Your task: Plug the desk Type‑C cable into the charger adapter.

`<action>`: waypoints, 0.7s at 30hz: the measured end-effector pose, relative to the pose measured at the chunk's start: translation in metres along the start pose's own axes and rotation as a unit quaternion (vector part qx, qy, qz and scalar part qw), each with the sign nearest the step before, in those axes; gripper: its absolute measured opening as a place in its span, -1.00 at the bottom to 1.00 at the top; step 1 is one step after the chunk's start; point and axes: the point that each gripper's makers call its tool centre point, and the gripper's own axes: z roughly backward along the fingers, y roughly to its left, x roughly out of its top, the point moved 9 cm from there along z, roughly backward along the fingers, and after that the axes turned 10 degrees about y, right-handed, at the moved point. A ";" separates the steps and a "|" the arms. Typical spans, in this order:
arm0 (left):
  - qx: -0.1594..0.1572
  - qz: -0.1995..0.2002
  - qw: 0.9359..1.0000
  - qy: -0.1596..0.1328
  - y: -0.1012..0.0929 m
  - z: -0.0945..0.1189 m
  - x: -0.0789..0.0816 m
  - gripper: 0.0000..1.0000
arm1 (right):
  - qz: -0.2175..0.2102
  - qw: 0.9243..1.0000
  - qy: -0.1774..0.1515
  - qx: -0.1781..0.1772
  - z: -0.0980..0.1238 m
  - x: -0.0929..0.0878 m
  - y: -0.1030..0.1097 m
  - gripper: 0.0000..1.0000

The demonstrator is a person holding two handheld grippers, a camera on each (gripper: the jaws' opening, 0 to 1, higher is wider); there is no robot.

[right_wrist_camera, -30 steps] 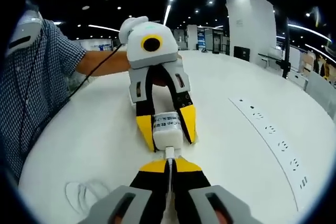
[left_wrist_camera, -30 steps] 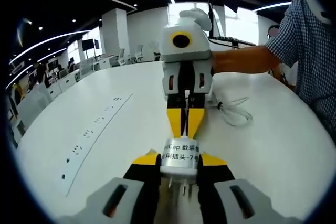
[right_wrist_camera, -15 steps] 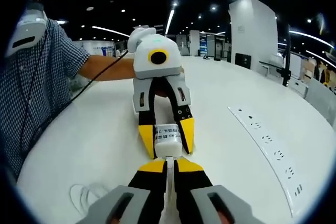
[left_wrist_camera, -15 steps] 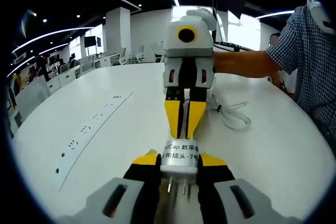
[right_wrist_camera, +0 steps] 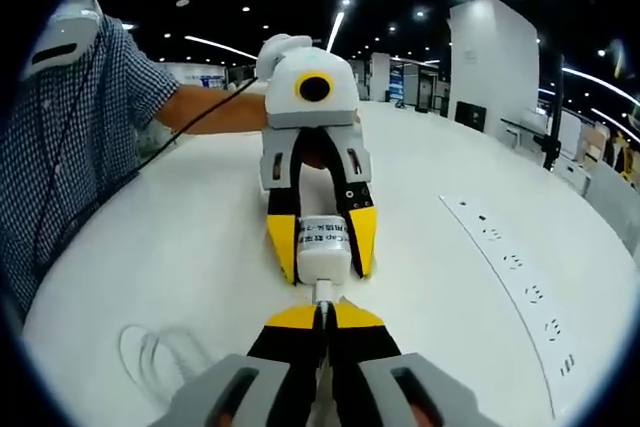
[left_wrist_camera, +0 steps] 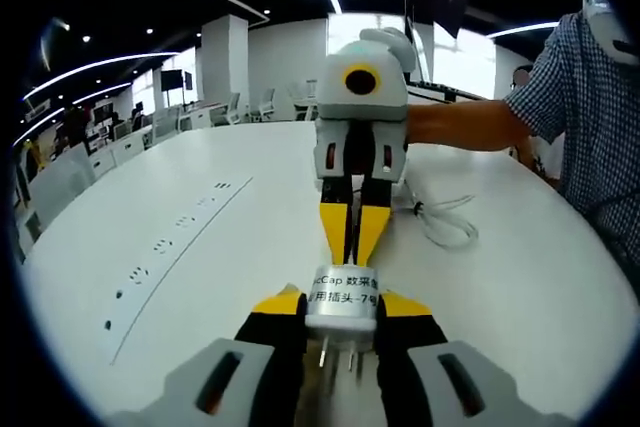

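A white adapter (left_wrist_camera: 342, 299) was clamped between the jaws of the left gripper (left_wrist_camera: 341, 309), above a white table (left_wrist_camera: 200, 247). The right gripper (right_wrist_camera: 321, 315) faced it, jaws closed on the cable (right_wrist_camera: 322, 294) plug, which met the adapter's end. Slack cable lay coiled on the table beside the right gripper. A socket strip (right_wrist_camera: 520, 277) ran along the table, apart from the adapter.

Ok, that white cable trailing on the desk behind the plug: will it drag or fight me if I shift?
Probably floppy: the cable lies in loose loops on the table. It looks thin, so likely light and little pull. The right gripper pinches its plug end, so slack should simply follow.
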 end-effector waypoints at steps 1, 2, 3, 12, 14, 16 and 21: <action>0.000 0.000 1.000 0.000 0.000 0.000 0.000 -0.47 | 0.003 1.000 0.002 0.001 0.000 0.001 0.000 -0.90; -0.001 0.000 1.000 0.000 0.000 0.000 0.000 -0.47 | 0.003 1.000 0.006 0.001 -0.001 0.002 0.000 -0.91; -0.002 0.000 1.000 0.000 0.000 0.000 0.000 -0.47 | 0.003 1.000 0.007 0.002 -0.001 0.003 0.000 -0.91; -0.007 -0.004 1.000 -0.015 0.000 0.000 -0.001 -0.47 | 0.010 1.000 0.023 0.009 -0.002 0.006 0.000 -0.95; -0.009 -0.002 1.000 -0.011 0.001 0.000 -0.001 -0.47 | 0.007 1.000 0.024 0.012 -0.002 0.006 0.000 -0.95; -0.008 0.001 1.000 -0.008 0.001 0.000 -0.001 -0.47 | 0.003 1.000 0.023 0.013 -0.002 0.006 0.003 -0.96; -0.006 0.004 1.000 -0.020 0.001 0.000 -0.001 -0.48 | -0.004 1.000 0.021 0.011 -0.002 0.008 0.003 -0.96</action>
